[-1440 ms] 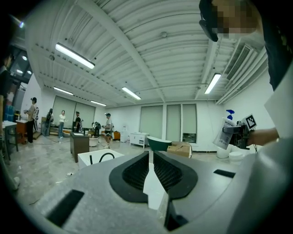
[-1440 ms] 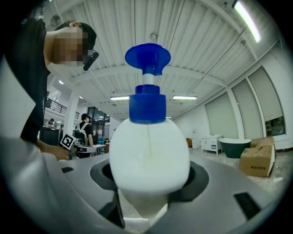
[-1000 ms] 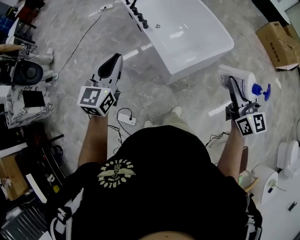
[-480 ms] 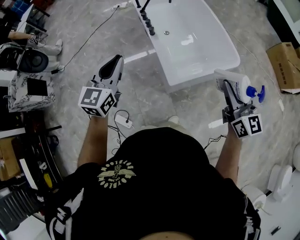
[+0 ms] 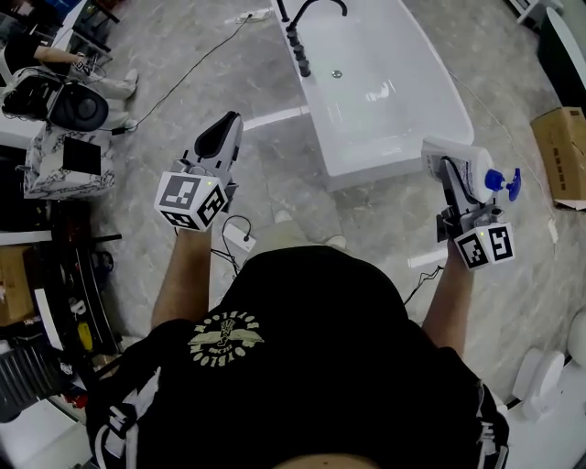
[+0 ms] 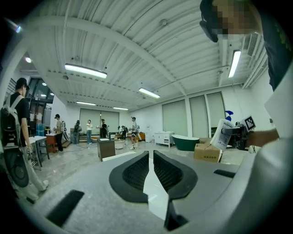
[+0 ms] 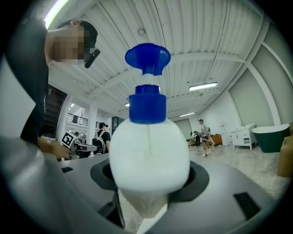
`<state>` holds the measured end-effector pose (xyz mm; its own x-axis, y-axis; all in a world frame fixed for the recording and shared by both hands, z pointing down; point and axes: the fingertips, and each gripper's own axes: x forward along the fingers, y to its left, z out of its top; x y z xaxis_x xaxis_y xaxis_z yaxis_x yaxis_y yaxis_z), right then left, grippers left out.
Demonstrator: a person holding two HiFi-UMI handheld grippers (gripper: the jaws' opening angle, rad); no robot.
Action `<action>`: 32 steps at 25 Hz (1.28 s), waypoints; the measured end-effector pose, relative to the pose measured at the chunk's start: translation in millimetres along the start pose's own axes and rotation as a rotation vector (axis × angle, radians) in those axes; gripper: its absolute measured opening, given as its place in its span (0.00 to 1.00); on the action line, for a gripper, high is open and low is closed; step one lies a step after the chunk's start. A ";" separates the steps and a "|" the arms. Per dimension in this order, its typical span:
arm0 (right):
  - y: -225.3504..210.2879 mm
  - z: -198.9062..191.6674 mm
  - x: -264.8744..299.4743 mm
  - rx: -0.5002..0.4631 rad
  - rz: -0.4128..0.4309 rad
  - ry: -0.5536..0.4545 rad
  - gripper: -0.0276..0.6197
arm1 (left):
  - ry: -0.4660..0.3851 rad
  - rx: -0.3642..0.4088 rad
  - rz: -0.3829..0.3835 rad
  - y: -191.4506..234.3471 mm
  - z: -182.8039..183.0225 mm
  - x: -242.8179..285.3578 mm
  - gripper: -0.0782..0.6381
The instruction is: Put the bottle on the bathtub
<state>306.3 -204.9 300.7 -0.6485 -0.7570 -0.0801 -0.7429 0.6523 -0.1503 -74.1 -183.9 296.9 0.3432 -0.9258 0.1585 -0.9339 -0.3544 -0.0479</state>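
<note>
Since a second ago the bathtub has come further into the head view, its black faucet now showing at 12 o'clock. The bottle has kept its place at 3 o'clock.

Item: white pump bottle, blue head. Location: in the air over the floor, at about 4 o'clock from the tub's near end and well apart from it.

Right gripper: clamped on the bottle's rounded lower body. Left gripper: at 10 o'clock, drawn together to a slit, nothing between its jaws.

Hazards, in my judgement: the body is smooth and round, so it may swivel or slip in the grip while I carry it. The tub rim looks narrow, glossy and curved, so a bottle set off-centre could slide into the basin or drop to the floor. A power strip and its cable lie by my feet and could trip me.

Orientation: in the right gripper view the long axis runs 6 to 12 o'clock, pump head at 12, near upright. In the head view the head lies toward 4 o'clock, away from the tub.
</note>
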 end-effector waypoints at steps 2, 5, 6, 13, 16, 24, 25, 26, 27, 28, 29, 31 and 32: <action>-3.2 -2.0 0.8 0.012 -0.004 -0.005 0.45 | -0.002 0.006 0.002 1.3 5.7 3.3 0.16; -2.7 -0.1 -4.7 0.017 -0.016 -0.015 0.45 | 0.006 0.025 -0.022 -3.9 10.6 7.8 0.16; -3.4 0.6 -8.5 0.014 -0.025 -0.018 0.45 | 0.009 0.033 -0.036 -7.0 10.7 10.7 0.16; -26.8 -1.1 -23.1 0.021 -0.129 -0.017 0.45 | -0.010 0.038 -0.132 -15.7 14.0 57.1 0.16; -31.8 -1.8 -23.0 0.004 -0.165 -0.006 0.45 | -0.008 0.034 -0.176 -17.0 9.5 77.6 0.16; -43.8 -6.4 6.7 -0.006 -0.227 0.038 0.45 | 0.020 0.004 -0.244 3.7 -2.2 126.8 0.16; -44.3 -7.8 14.7 -0.005 -0.232 0.042 0.45 | 0.019 0.002 -0.246 11.6 -2.6 132.2 0.16; -44.0 -8.8 23.7 -0.005 -0.233 0.046 0.45 | 0.018 -0.002 -0.245 20.9 -3.2 137.4 0.16; -43.4 -9.2 33.5 -0.007 -0.231 0.051 0.45 | 0.018 -0.007 -0.241 30.9 -3.8 142.6 0.16; -43.1 -9.2 43.9 -0.011 -0.227 0.058 0.45 | 0.016 -0.014 -0.236 40.9 -4.0 148.1 0.16; -43.5 -9.0 54.8 -0.016 -0.222 0.065 0.45 | 0.013 -0.019 -0.232 50.5 -3.6 153.8 0.16; -46.7 -10.0 78.5 -0.025 -0.210 0.079 0.45 | 0.005 -0.026 -0.224 68.4 -2.2 164.8 0.16; -48.3 -11.5 91.6 -0.028 -0.203 0.086 0.45 | 0.002 -0.029 -0.219 77.2 -2.8 169.4 0.16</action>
<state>280.9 -305.3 311.9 -0.4959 -0.8677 0.0333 -0.8632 0.4884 -0.1276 -88.3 -367.7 322.8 0.5380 -0.8268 0.1639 -0.8395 -0.5431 0.0160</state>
